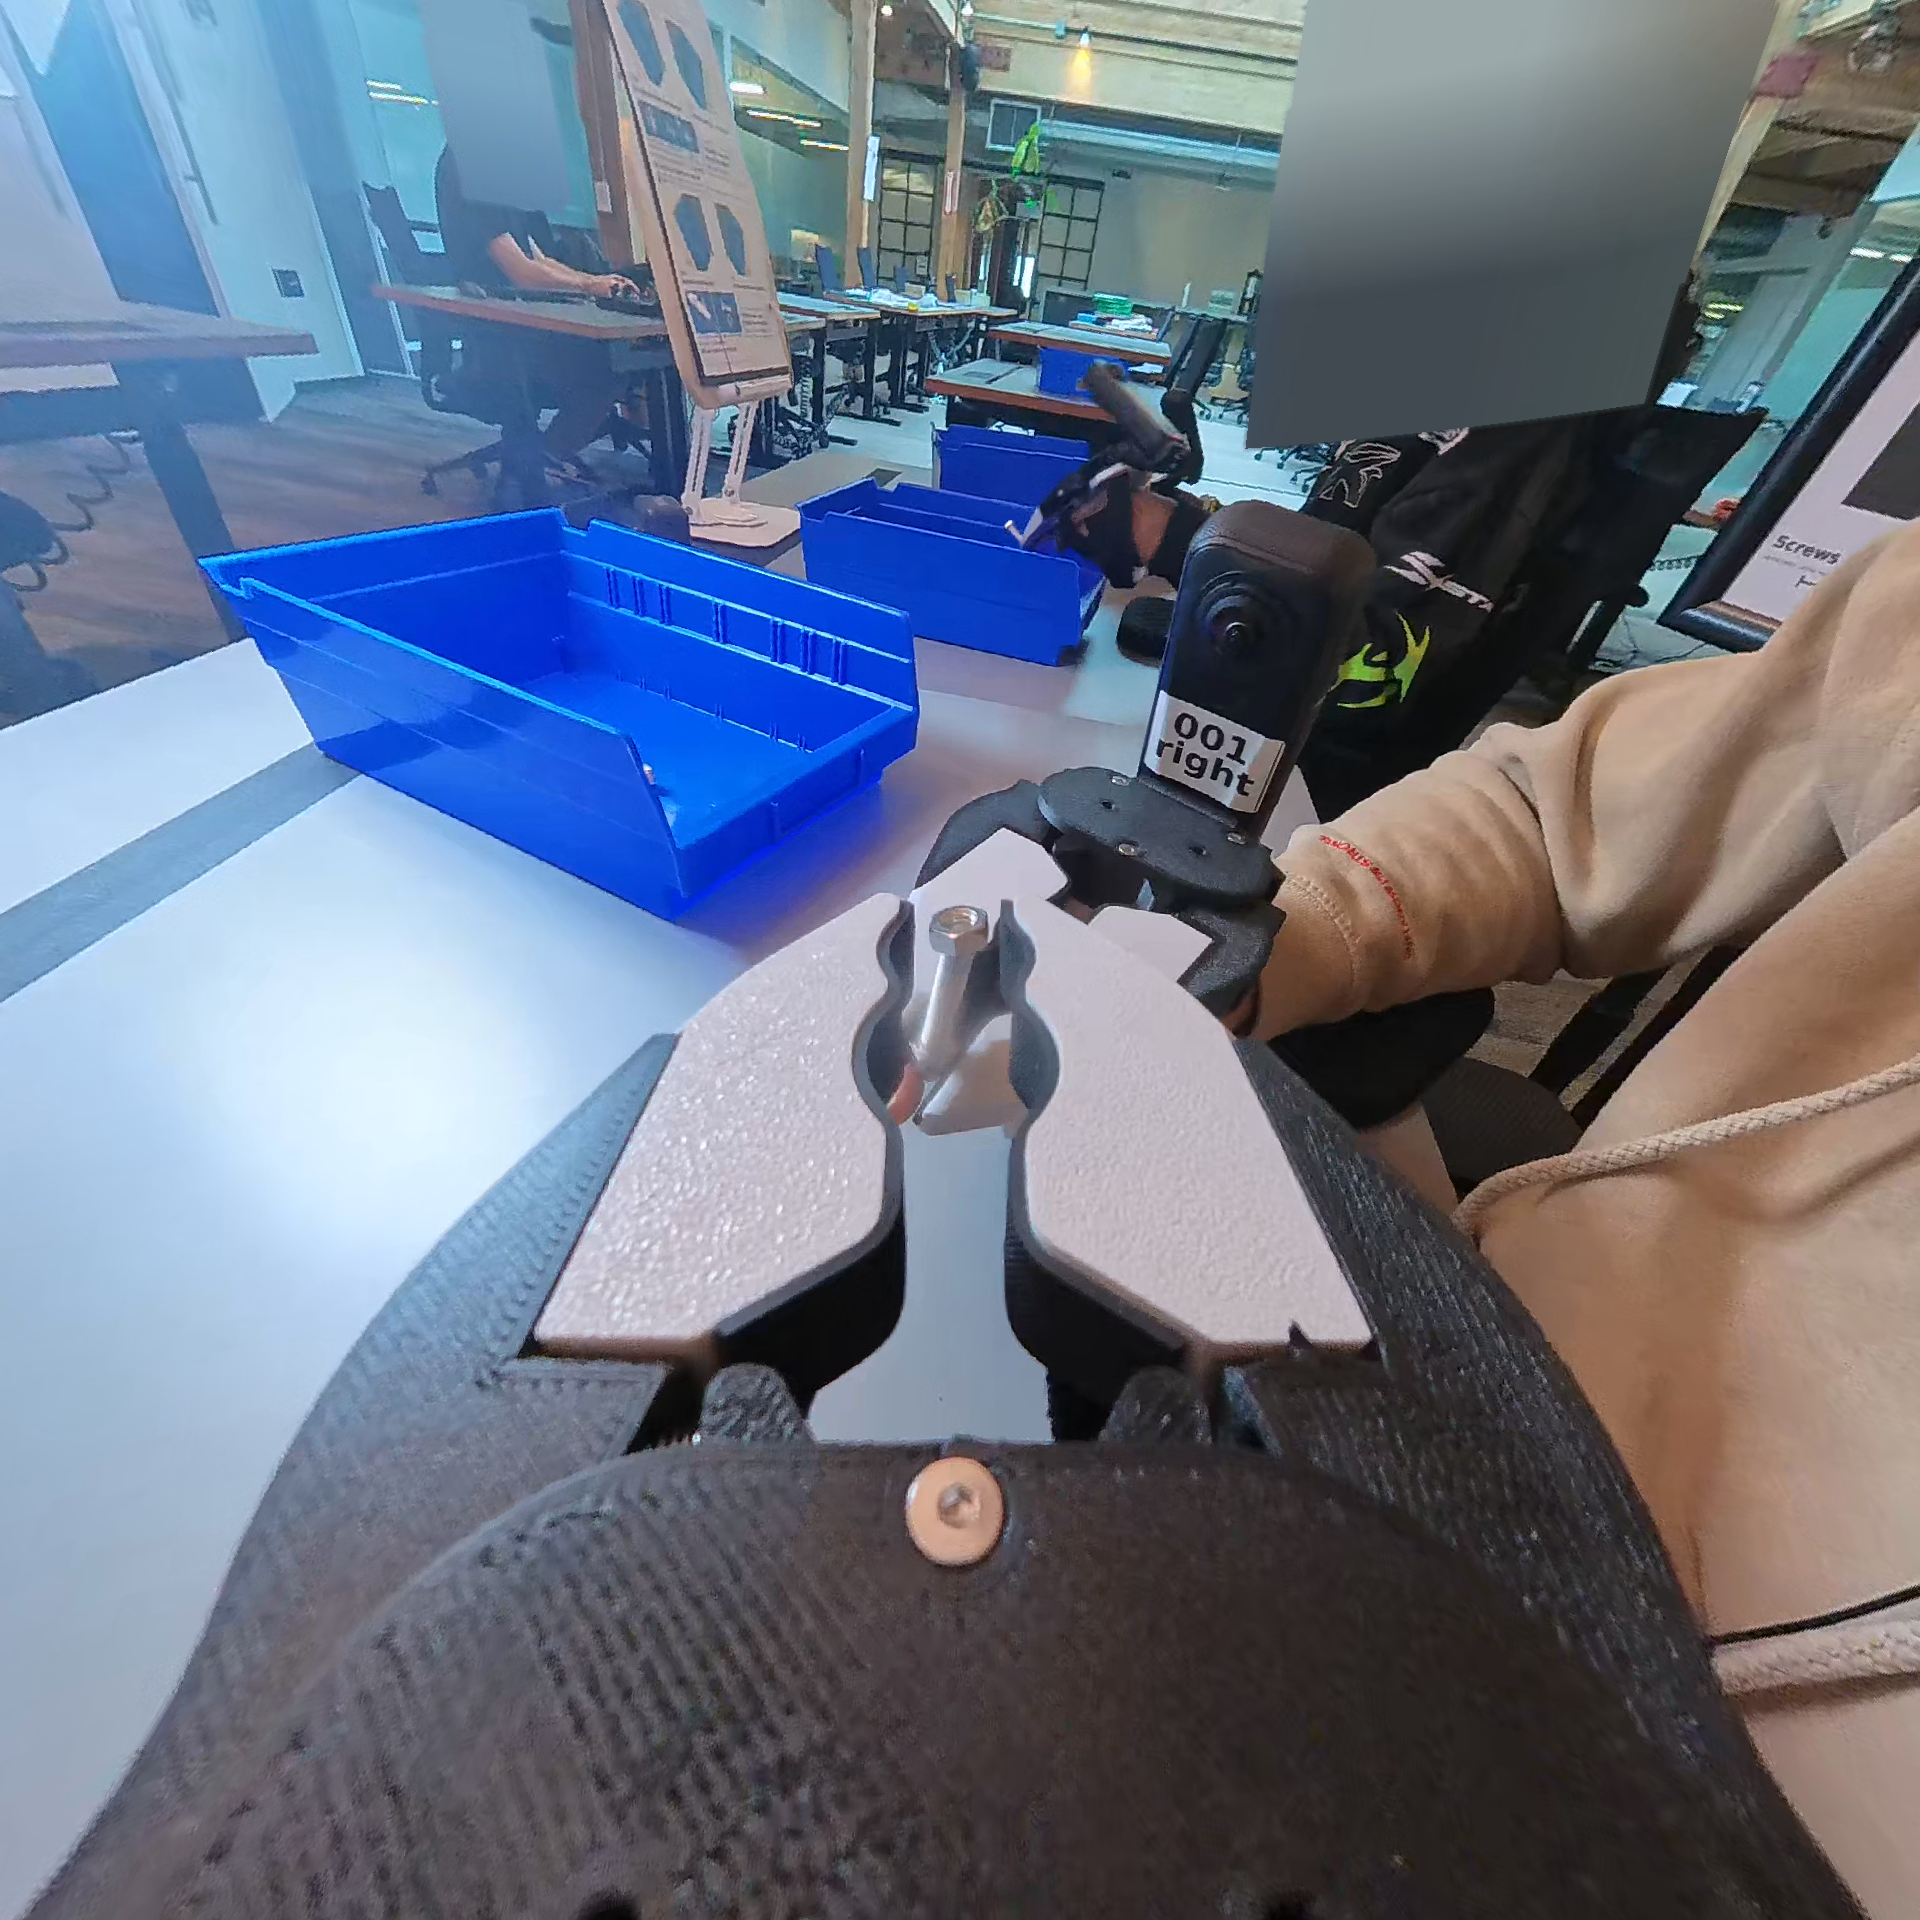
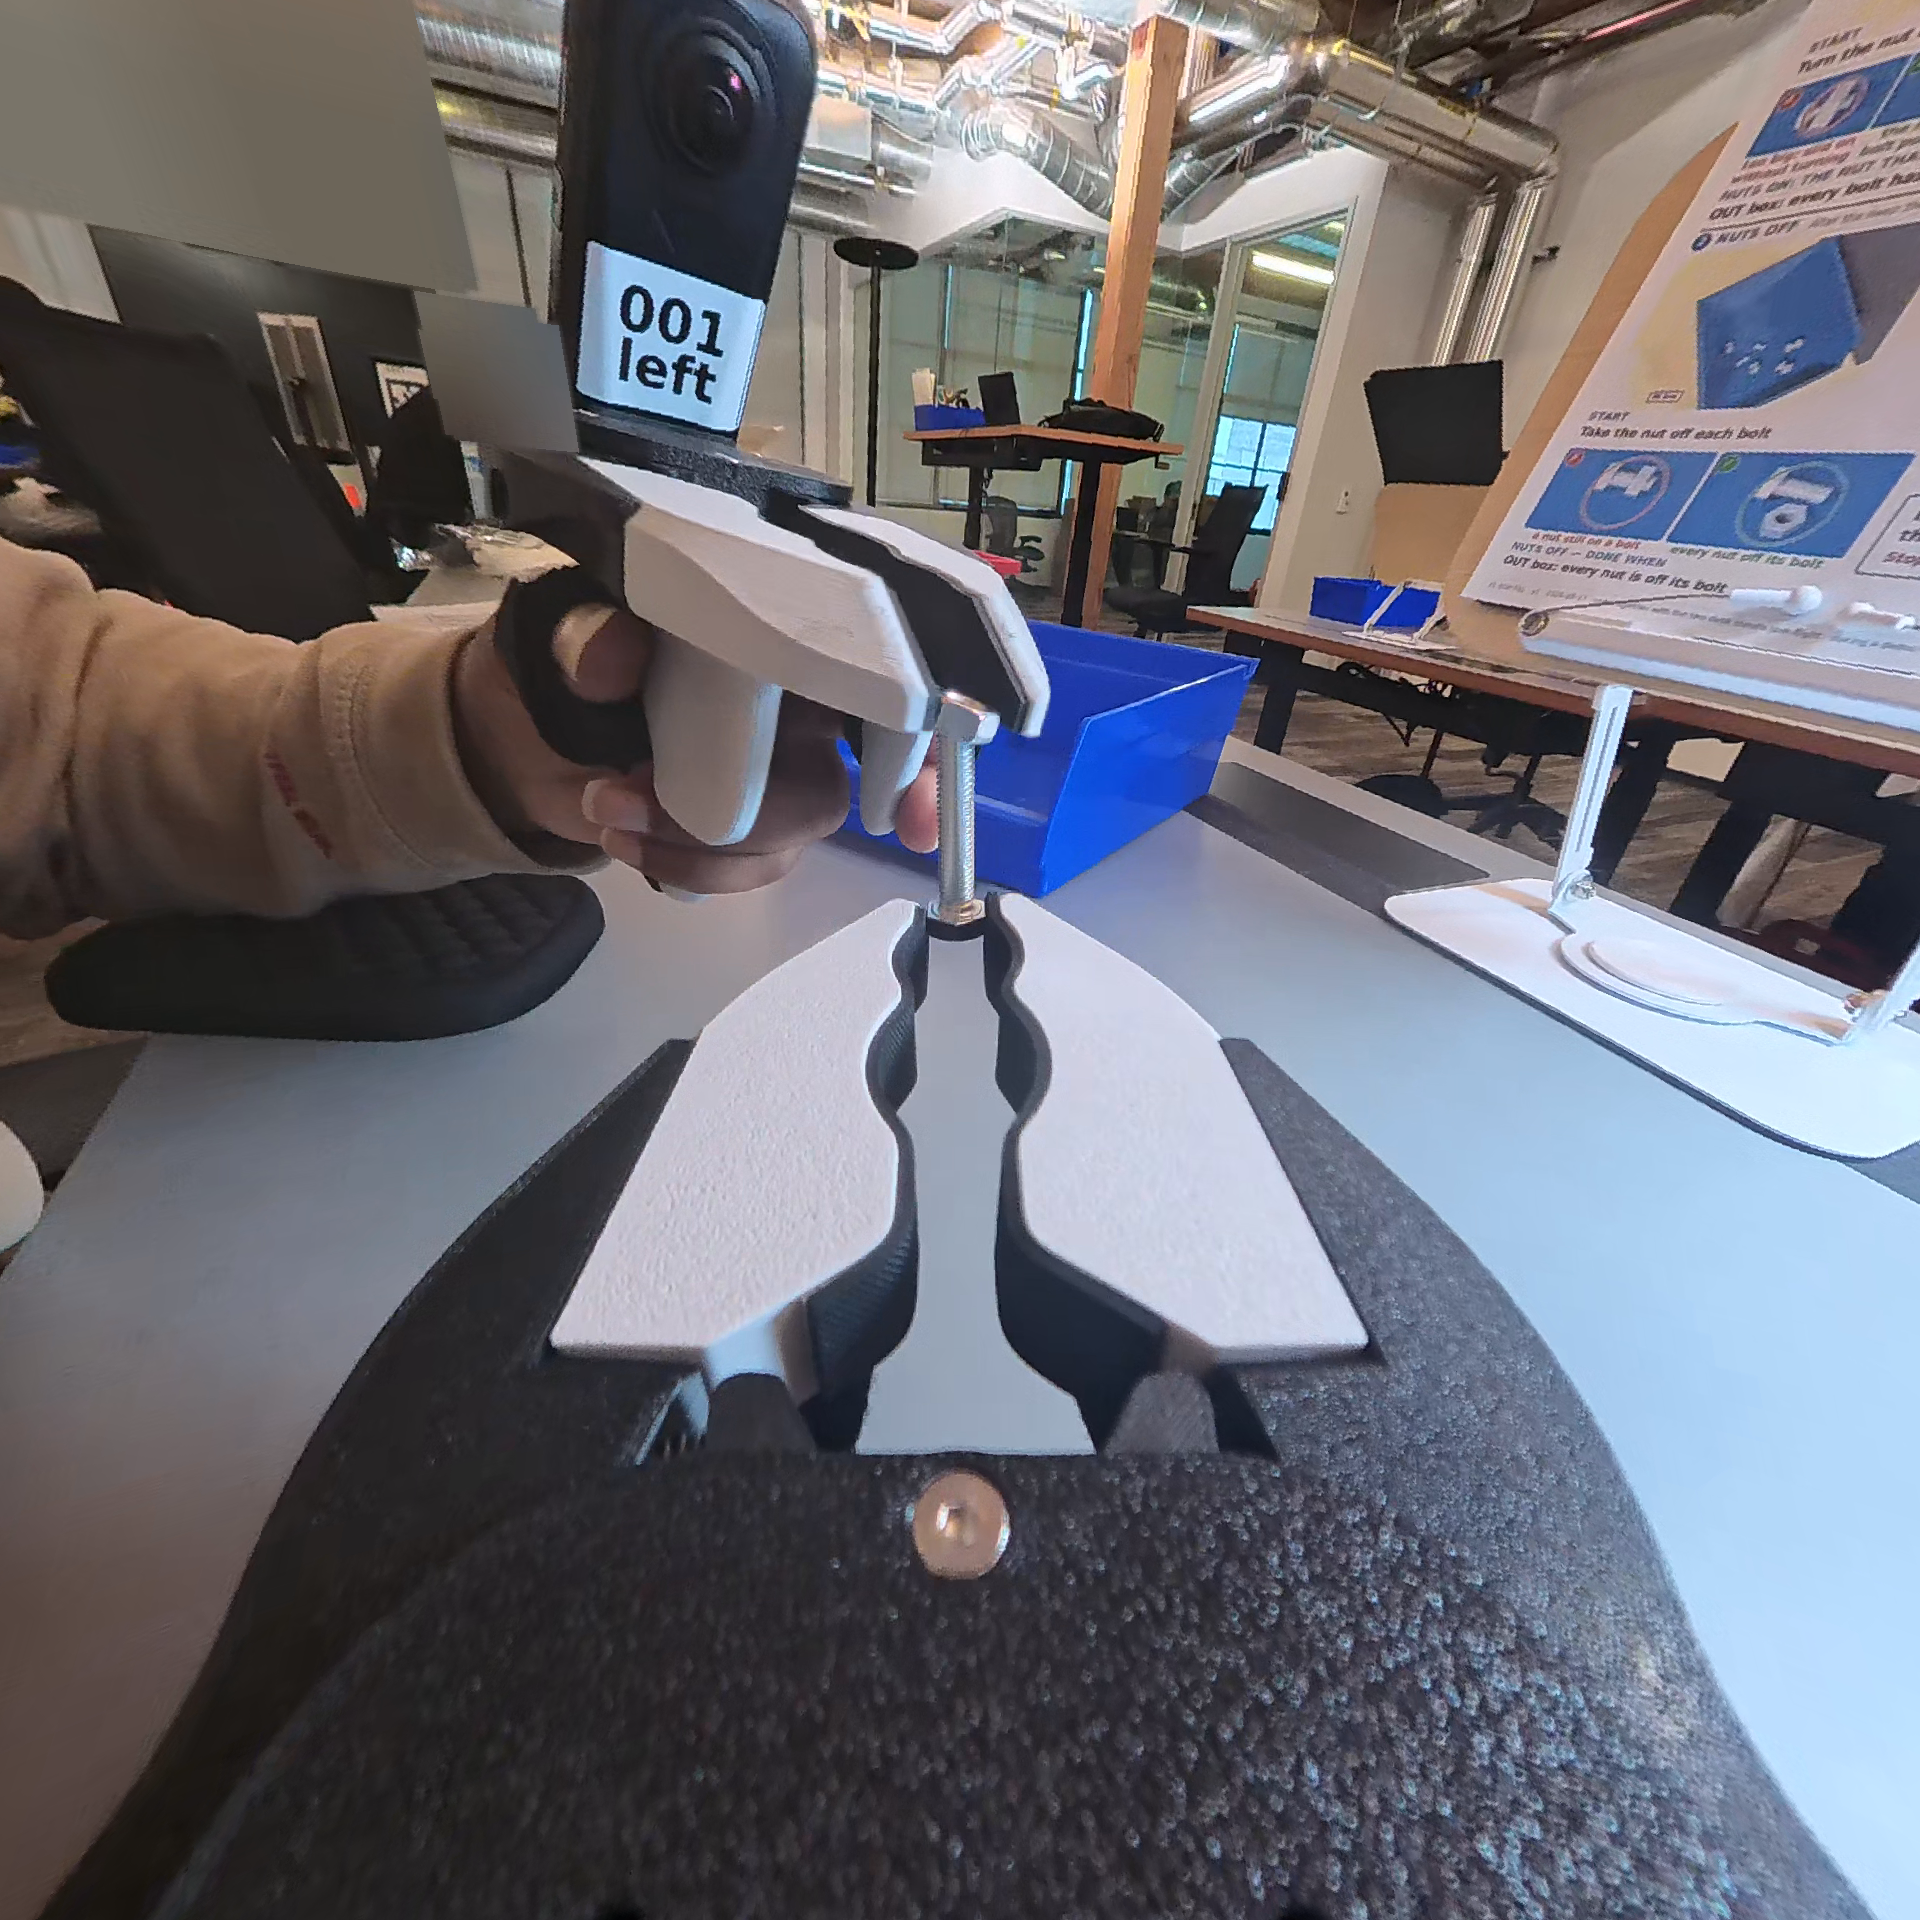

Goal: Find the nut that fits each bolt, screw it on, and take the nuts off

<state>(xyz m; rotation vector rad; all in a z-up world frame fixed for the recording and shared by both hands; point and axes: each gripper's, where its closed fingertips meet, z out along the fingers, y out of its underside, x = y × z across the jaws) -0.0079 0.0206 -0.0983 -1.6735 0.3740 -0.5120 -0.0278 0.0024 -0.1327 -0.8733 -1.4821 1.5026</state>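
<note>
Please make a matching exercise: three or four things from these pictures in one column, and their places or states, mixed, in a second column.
1. left gripper
2. right gripper
3. blue bin
4. instruction board

A. on a white stand
B. grips the nut at the bolt's lower end
C. stands open on the grey table
D. holds the bolt's head

Pairs: 1-D, 2-B, 3-C, 4-A

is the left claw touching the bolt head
Touching. The right wrist view shows the left claw closed on the head of the bolt, with no gap, while the right claw pinches the nut below.
</note>
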